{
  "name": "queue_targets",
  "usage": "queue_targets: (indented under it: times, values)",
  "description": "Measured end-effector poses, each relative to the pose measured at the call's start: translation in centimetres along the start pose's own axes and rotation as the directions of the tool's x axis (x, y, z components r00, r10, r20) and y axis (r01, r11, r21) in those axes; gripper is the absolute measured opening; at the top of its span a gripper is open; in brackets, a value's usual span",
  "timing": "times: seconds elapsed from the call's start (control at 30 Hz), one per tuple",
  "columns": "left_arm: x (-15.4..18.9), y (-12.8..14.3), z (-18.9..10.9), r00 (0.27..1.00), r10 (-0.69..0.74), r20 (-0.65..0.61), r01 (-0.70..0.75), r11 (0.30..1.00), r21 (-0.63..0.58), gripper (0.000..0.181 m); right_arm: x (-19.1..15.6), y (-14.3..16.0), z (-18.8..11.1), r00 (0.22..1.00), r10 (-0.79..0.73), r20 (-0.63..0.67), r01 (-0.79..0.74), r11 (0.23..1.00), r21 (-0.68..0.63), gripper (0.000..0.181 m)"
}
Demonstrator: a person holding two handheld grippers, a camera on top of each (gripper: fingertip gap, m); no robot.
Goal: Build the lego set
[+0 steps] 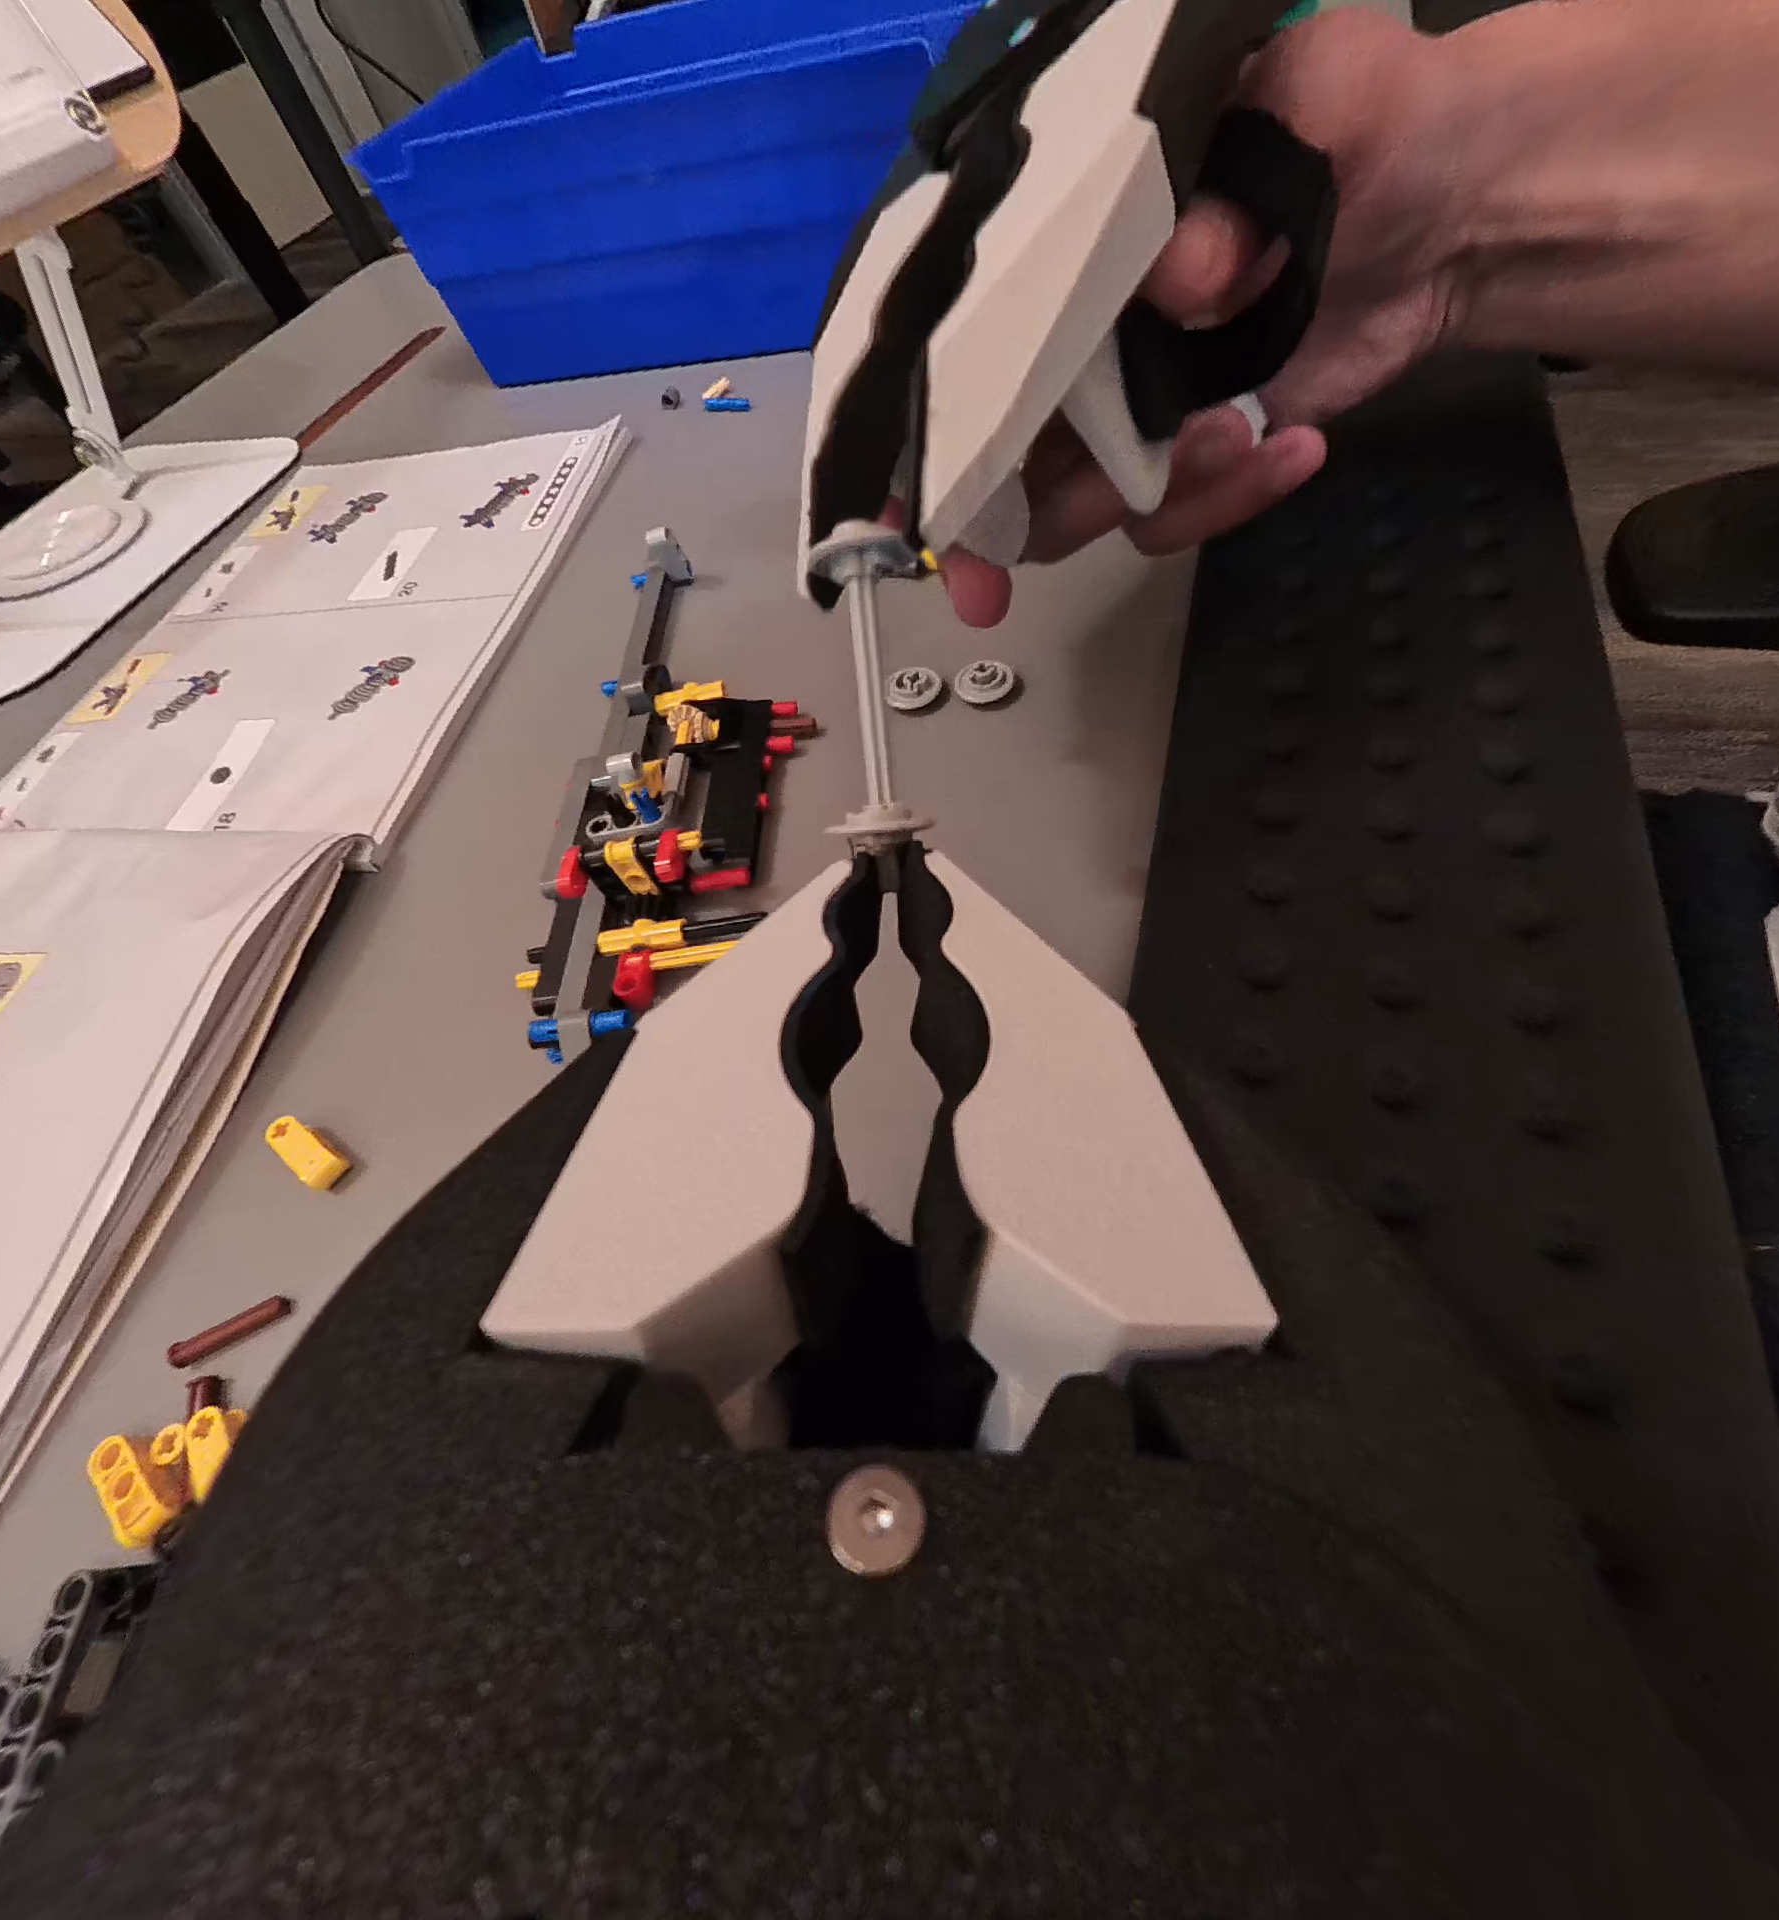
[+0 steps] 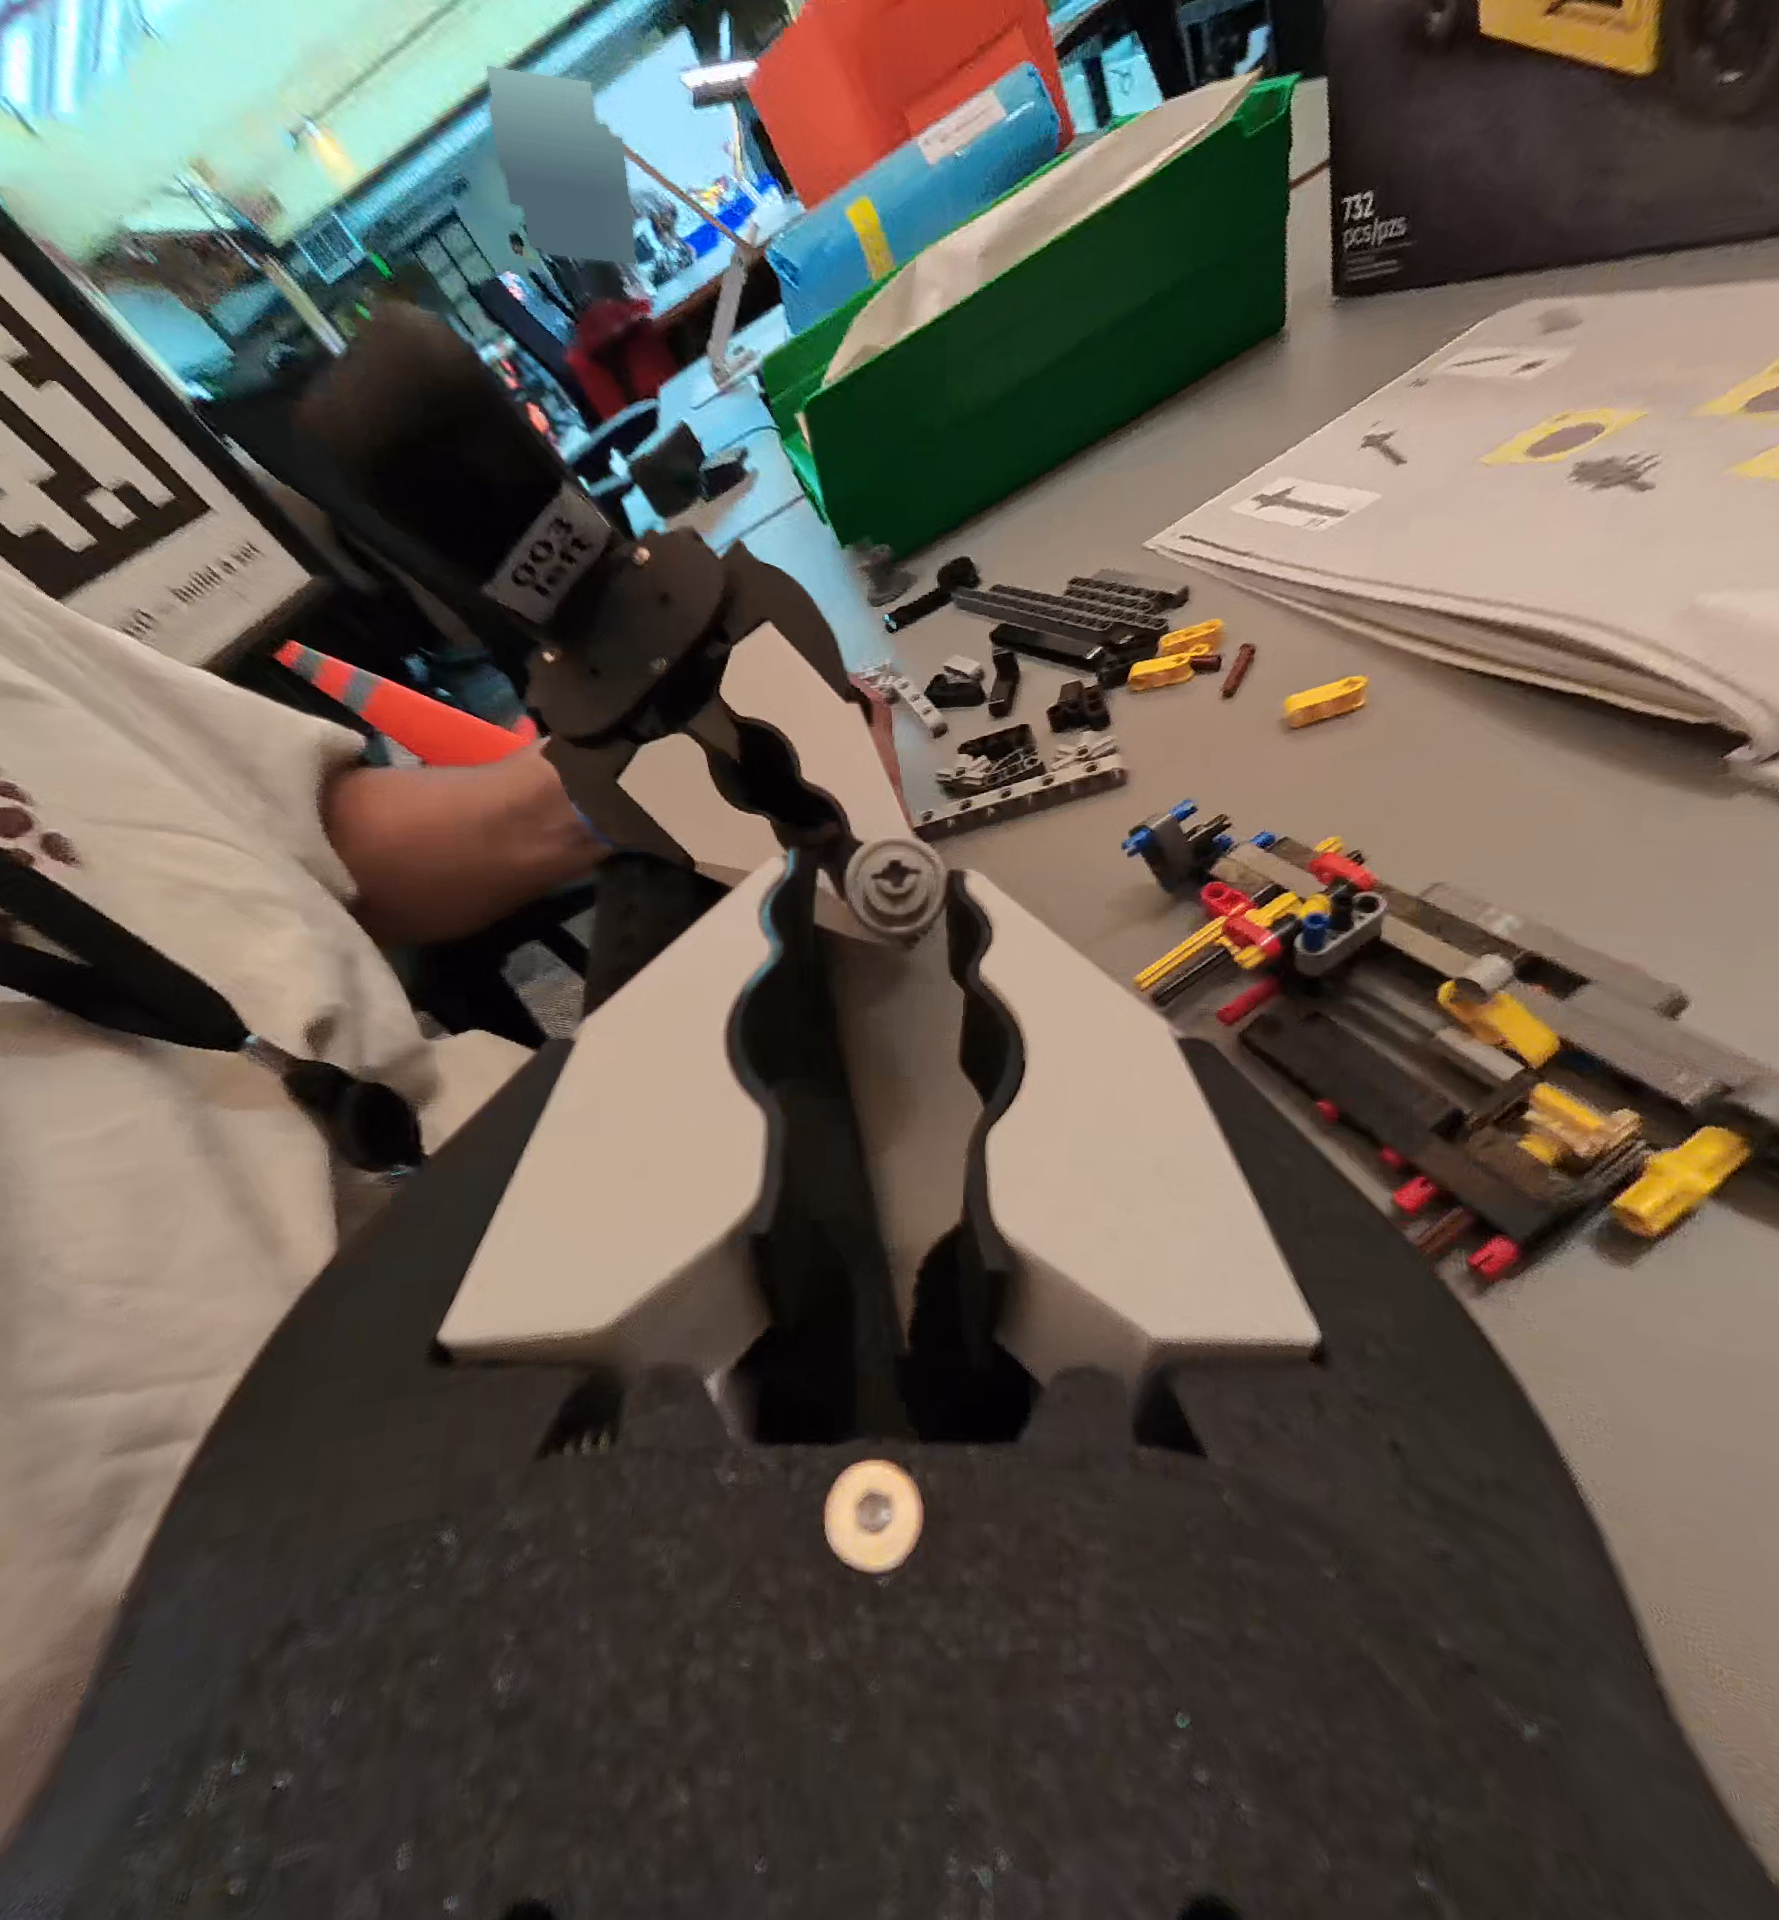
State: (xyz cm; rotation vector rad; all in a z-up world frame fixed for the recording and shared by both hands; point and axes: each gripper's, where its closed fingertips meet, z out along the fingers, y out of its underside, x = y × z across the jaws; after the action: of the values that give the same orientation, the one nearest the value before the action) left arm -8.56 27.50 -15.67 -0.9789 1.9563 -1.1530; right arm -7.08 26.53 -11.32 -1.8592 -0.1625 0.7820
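Early days: both the left gripper (image 1: 880, 868) and right gripper (image 1: 869, 545) pinch the thin grey plastic axle (image 1: 872, 707) with its two disc bushes, seemingly mid-assembly, right of the partly built black-and-yellow brick chassis (image 1: 656, 862), loose pieces unplaced

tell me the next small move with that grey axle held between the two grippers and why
Probably slide the round grey disc pinched by the right gripper further down the thin grey axle, toward the disc at the left gripper. The left one clamps the axle's end, and a long bare stretch separates the discs.
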Motion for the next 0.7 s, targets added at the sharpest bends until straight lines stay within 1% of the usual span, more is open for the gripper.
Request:
queue_targets:
  times: [0.03, 0.07, 0.17, 0.4, 0.5, 0.6, 0.7]
  values:
    - [0.1, 0.0, 0.0, 1.0, 0.012, 0.001, -0.012, 1.0, -0.002, 0.002, 0.0, 0.1, -0.2, 1.0, 0.016, 0.012, -0.016, 1.0, 0.0, 0.026]
    - [0.1, 0.0, 0.0, 1.0, 0.024, 0.005, -0.024, 1.0, -0.004, 0.002, 0.1, 0.3, -0.3, 1.0, 0.023, 0.018, -0.023, 1.0, -0.012, 0.02]
    - [0.3, 0.1, 0.2, 0.998, 0.055, 0.01, -0.054, 0.998, -0.011, 0.002, -0.1, 0.4, -0.4, 0.999, 0.032, 0.038, -0.031, 0.999, -0.034, 0.017]
    - [0.4, 0.2, 0.3, 0.995, 0.098, 0.029, -0.097, 0.995, -0.023, 0.002, -0.3, 0.7, -0.5, 0.999, 0.023, 0.042, -0.019, 0.996, -0.087, 0.021]
    - [0.4, 0.6, 0.5, 0.99, 0.133, 0.04, -0.131, 0.99, -0.052, 0.002, -0.3, 1.0, -0.4, 0.999, 0.031, 0.039, -0.026, 0.993, -0.113, 0.017]
    - [0.3, 1.0, 0.6, 0.983, 0.172, 0.059, -0.167, 0.983, -0.082, 0.002, -0.1, 1.6, -0.4, 0.999, 0.042, 0.024, -0.038, 0.987, -0.154, 0.02]
    - [0.4, 1.3, 0.7, 0.977, 0.204, 0.065, -0.196, 0.975, -0.106, 0.002, -0.1, 2.1, -0.4, 1.0, 0.021, 0.008, -0.019, 0.98, -0.199, 0.021]
